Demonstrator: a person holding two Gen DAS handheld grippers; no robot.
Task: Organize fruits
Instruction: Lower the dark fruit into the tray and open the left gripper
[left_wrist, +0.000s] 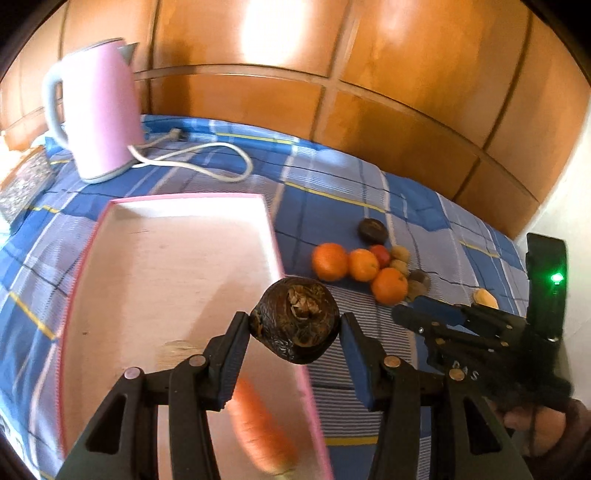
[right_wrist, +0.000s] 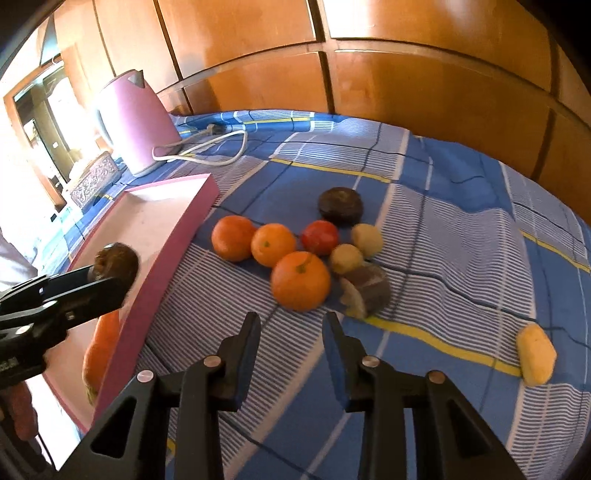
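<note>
Pink tray (left_wrist: 177, 258) serves as landmark: the left gripper (left_wrist: 293, 326) pinches a dark wrinkled fruit (left_wrist: 295, 321) above its right rim, a carrot (left_wrist: 264, 432) already inside. Right of the tray, the empty right gripper (right_wrist: 290, 332) stands spread, nearest the front orange (right_wrist: 301, 280), directly ahead. Legible writing: none.

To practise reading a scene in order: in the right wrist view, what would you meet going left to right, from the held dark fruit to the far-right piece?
Dark brown fruit in the left gripper → pink tray → nearest orange → yellow piece.
</note>
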